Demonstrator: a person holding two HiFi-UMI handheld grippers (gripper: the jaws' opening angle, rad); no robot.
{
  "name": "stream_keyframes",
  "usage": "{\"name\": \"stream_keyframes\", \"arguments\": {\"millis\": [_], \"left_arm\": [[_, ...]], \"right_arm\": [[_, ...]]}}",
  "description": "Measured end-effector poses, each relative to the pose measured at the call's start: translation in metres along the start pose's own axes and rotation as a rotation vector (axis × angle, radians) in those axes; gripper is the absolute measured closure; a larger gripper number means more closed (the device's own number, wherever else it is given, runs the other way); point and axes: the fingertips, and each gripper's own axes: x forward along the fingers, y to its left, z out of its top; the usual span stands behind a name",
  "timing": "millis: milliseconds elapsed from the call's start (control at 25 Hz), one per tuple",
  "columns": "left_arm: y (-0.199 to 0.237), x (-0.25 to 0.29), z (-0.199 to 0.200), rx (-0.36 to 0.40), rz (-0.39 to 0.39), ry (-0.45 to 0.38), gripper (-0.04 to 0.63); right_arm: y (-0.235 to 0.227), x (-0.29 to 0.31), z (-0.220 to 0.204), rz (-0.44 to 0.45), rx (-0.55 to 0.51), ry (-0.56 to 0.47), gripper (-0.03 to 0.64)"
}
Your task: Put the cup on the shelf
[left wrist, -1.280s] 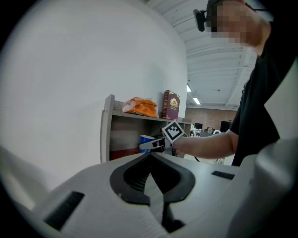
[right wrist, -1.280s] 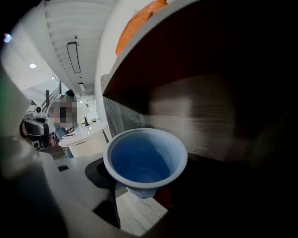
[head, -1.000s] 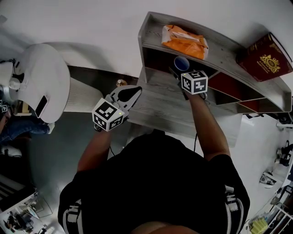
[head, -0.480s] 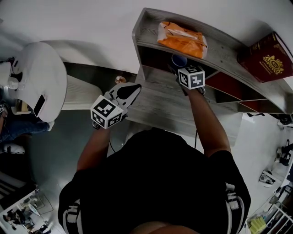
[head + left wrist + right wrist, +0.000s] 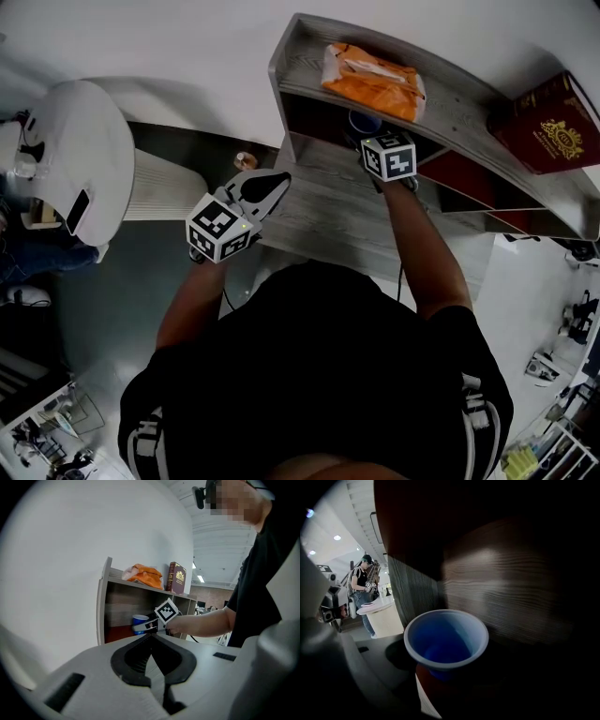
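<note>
The blue cup (image 5: 364,122) is upright under the top board of the grey wooden shelf (image 5: 455,108), with my right gripper (image 5: 373,141) shut on it. In the right gripper view the blue cup (image 5: 446,641) fills the middle, open mouth up, with the shelf's dark wood-grain walls (image 5: 511,573) close behind it. Whether its base touches the board is hidden. My left gripper (image 5: 274,184) hangs shut and empty off the shelf's left front corner. The left gripper view shows the blue cup (image 5: 139,620) inside the lower compartment beside the right gripper's marker cube (image 5: 167,611).
An orange packet (image 5: 373,80) and a dark red book (image 5: 548,122) lie on the top board. The lower board (image 5: 328,216) stretches toward me. A white round table (image 5: 89,159) stands at the left. A person (image 5: 361,585) stands far off.
My right gripper has carried the cup a little further in under the top board. The left gripper has hardly moved.
</note>
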Motion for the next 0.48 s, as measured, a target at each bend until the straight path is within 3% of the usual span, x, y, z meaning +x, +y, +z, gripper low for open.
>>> {"name": "stream_keyframes", "arguments": {"millis": [480], "left_arm": [[-0.0013,-0.0007,-0.0017,-0.022,0.007,-0.009,0.579]], "right_arm": [[0.0049,0.0050,0.0017,0.018,-0.045,0.005,0.308]]}}
